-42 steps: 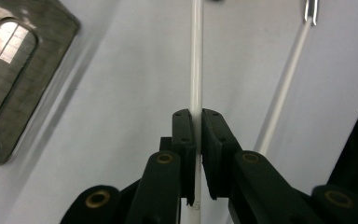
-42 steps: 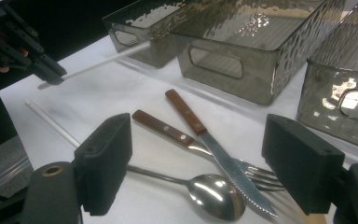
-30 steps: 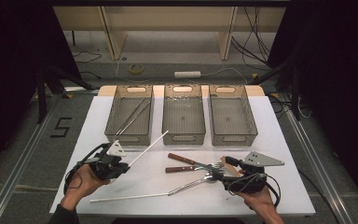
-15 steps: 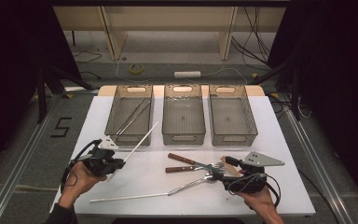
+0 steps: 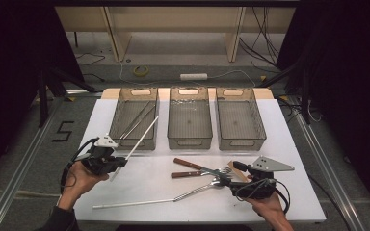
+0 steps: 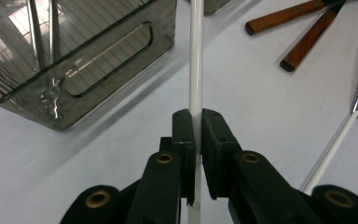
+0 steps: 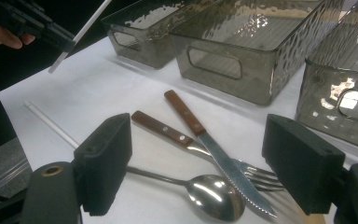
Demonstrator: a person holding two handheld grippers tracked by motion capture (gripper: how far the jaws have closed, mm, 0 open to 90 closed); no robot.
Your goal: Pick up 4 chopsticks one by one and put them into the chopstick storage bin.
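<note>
My left gripper is shut on a thin white straw. The straw is held off the table, and its far tip reaches over the front of the left bin. Two thin metal rods lie in that bin. My right gripper stands open just above a pile of cutlery. The pile holds a wooden-handled knife, a wooden-handled fork and a spoon.
A second white straw lies along the table's front edge, its end by the spoon's handle. The middle bin and the right bin stand in a row with the left one. The white table drops off to dark floor all round.
The left gripper has swung the held straw leftward, so its tip now reaches the left bin. The right gripper and the cutlery have stayed put.
</note>
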